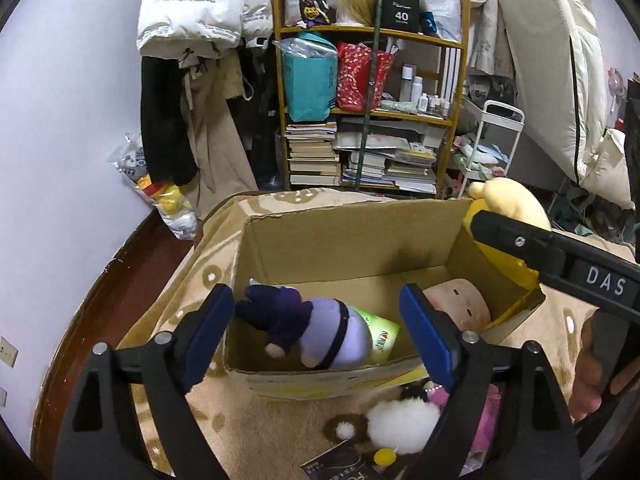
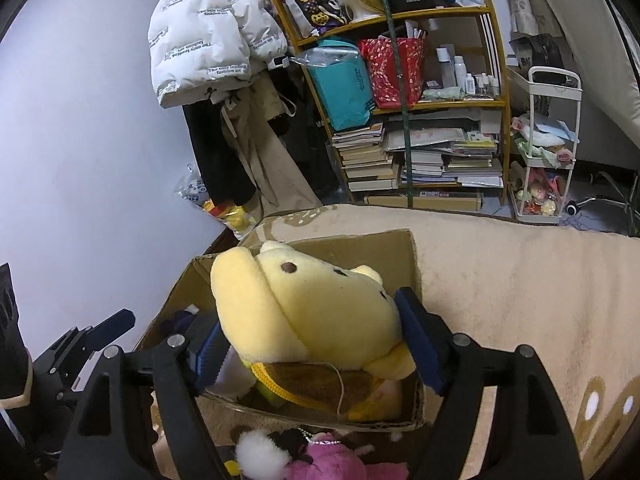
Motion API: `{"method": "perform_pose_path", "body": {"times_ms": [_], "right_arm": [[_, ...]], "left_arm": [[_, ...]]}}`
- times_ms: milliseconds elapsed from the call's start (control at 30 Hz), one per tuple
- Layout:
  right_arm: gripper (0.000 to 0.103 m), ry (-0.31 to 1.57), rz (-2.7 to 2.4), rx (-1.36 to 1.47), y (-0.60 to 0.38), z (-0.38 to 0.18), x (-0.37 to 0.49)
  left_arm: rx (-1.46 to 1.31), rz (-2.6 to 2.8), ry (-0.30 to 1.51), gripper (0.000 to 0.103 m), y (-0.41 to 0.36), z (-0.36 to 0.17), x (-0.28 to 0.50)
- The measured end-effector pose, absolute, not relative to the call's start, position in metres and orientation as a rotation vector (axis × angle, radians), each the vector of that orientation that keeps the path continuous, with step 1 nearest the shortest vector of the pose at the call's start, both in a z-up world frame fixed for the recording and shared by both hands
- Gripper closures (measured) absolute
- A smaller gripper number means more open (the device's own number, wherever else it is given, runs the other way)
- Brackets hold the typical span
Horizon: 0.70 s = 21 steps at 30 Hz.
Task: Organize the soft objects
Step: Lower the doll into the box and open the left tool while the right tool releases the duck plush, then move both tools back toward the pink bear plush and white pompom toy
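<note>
Yellow plush [image 2: 316,312], at frame centre over the box [image 2: 412,420], sits between the right gripper's [image 2: 312,348] pads, while the left gripper [image 1: 316,332] gapes empty over the purple doll [image 1: 320,332]; released there, it may snag the rim and tumble outside.

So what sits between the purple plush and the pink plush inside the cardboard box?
A green packet lies between the purple plush and the pink plush in the cardboard box, shown in the left wrist view.
</note>
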State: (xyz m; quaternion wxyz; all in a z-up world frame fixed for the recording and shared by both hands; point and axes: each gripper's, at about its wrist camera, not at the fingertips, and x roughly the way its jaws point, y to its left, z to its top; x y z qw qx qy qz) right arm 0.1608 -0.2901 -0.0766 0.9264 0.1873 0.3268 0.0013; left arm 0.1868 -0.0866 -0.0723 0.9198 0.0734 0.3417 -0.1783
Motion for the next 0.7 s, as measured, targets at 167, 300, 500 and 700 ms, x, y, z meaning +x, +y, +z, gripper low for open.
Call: {"method": "perform_pose_path", "body": {"times_ms": [167,300,500,700], "right_arm": [[0.014,0.702,0.008,0.407,-0.294,-0.077,0.16],[0.012,0.692,0.008,0.373,-0.289,-0.073,0.156],[0.011,0.688,0.004,0.356,-0.286,-0.066,0.15],[0.011,0.697,-0.017,0.366,-0.292,-0.064,0.14]], "left_arm": [[0.138,-0.358,0.728,0.015,-0.082,-0.074,0.188],[0.159,-0.338,0.708,0.014,-0.079,-0.07,0.182],[0.168,-0.311,0.684,0.007,-0.073,-0.064,0.172],[0.174,-0.289,0.693,0.007,-0.065,-0.059,0.164]]}}
